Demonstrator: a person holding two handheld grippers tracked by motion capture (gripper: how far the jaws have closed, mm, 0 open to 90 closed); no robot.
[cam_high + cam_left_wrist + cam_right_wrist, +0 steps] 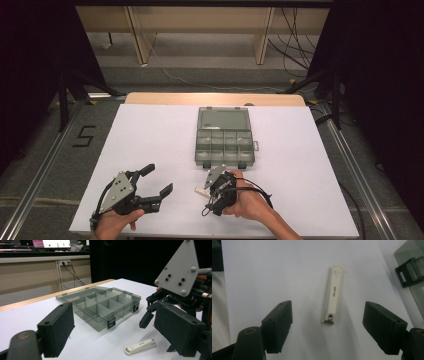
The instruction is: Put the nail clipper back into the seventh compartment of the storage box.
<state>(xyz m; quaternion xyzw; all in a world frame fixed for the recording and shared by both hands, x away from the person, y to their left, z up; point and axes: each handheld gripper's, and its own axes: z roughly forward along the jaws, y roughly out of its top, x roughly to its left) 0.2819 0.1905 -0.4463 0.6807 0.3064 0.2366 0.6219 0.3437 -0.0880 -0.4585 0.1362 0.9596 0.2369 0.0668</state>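
Black jaws of the right gripper (327,327) are rising at the bottom of the right gripper view, standing wide apart, nothing pressed btwn the pads. No earlier look to compare, so just: open. Nail clipper (334,294) is lying flat on the white table sheet (274,272) just ahead of and btwn those jaws, cream body, metal end w/ rivet pointing toward the camera, round mark and small print at the far end. It's not touching either pad.

From the left gripper view the clipper (140,346) is sitting on the sheet near the front edge of the clear compartment box (100,307), close to but apart from it. Box is lying open, lid folded back flat, dividers showing, black latches on the near wall.

High view: the person's right hand (247,200) is holding the right gripper (210,185) tilted down over the clipper (201,190), just below the box (223,137). Left gripper (156,181) is hovering over the sheet well to the left, jaws spread wide, holding nothing, left hand (114,222) gripping its body.
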